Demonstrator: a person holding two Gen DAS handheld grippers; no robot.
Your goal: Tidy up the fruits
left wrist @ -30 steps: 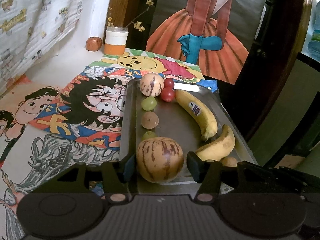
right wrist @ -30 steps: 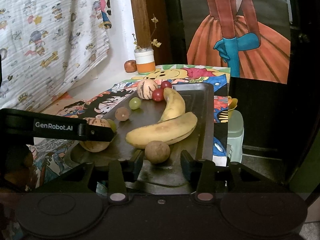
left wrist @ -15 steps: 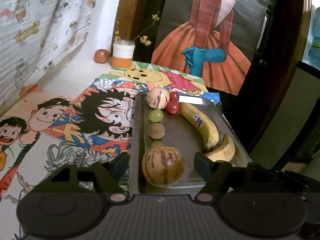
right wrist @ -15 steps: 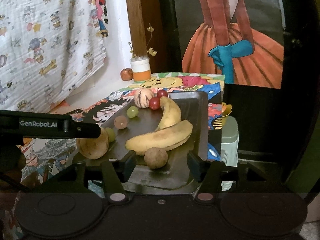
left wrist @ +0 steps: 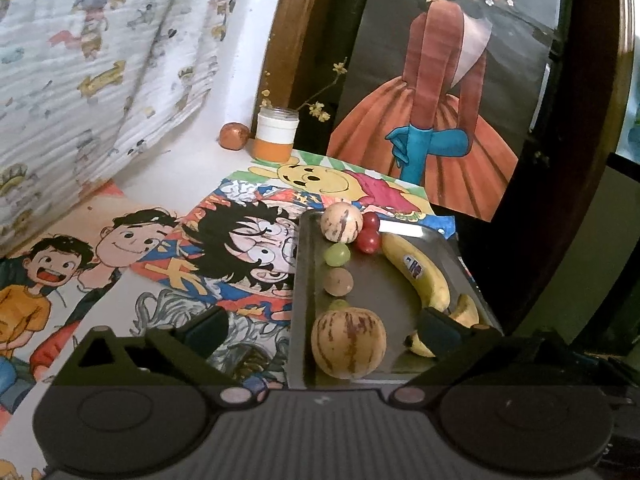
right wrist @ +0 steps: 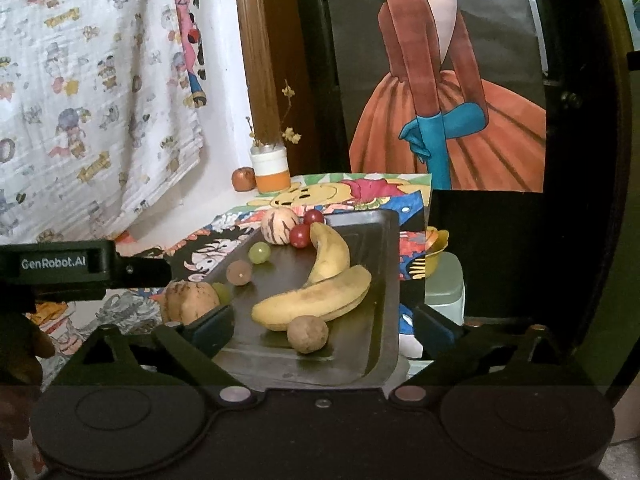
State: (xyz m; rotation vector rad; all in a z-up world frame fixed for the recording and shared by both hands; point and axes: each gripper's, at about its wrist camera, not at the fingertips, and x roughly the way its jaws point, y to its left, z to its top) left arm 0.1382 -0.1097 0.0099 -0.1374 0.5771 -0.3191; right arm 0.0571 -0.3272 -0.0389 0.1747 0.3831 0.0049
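Metal tray (right wrist: 384,320) holds all the fruit, and both tongs have just been opening, nothing gripped: left gripper (left wrist: 324,328) around the striped melon (left wrist: 349,342), right gripper (right wrist: 324,330) around the brown fruit (right wrist: 307,334). Round fruit could roll against the bananas (right wrist: 312,300) beyond or off the tray's near edge if a finger clips them.

On the table (left wrist: 168,184) lay drawings (left wrist: 224,248), and on them, toward three o'clock, sat a tray (left wrist: 380,280). In the tray a melon (left wrist: 348,342) lay at six o'clock, with a grape (left wrist: 337,254) and a small round fruit (left wrist: 338,281) in line toward a second melon (left wrist: 341,222) at twelve, cherries (left wrist: 368,236) just beside it. Two bananas (right wrist: 320,276) lay along the three o'clock side, touching, and behind the tray at eleven stood a jar (left wrist: 276,134) beside an apple (left wrist: 234,135).
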